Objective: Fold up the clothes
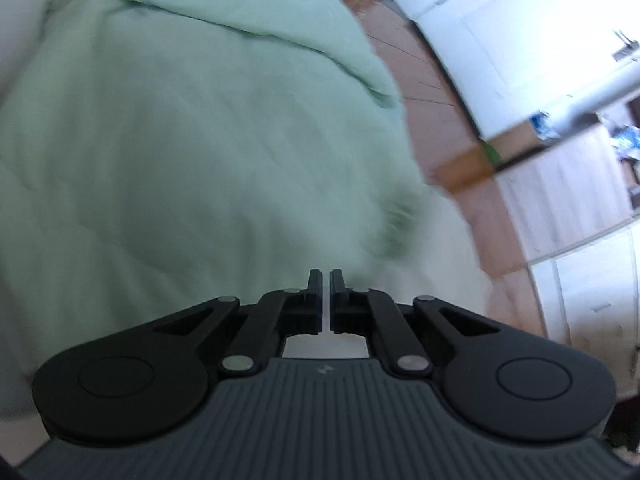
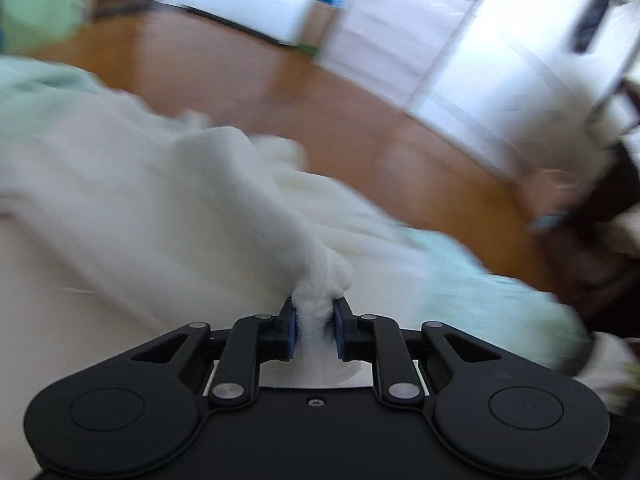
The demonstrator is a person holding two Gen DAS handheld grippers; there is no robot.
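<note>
White fleecy garment (image 2: 224, 208) lies bunched on the pale green bedspread (image 1: 192, 128), a pinched ridge of it clamped between the blue pads of the right gripper (image 2: 314, 314) and pulled up into a peak. The left gripper (image 1: 325, 280) hangs over the bedspread with its jaws drawn nearly together, only a thin slit between them and nothing in it. In the left wrist view the garment shows as a blurred white patch at the bed's right edge. Beyond that edge runs a brown wooden floor (image 2: 360, 120), with a cardboard box (image 1: 468, 168) near the bed, white doors (image 1: 500, 40) and pale cabinets behind. The floor between bed and doors lies open.
</note>
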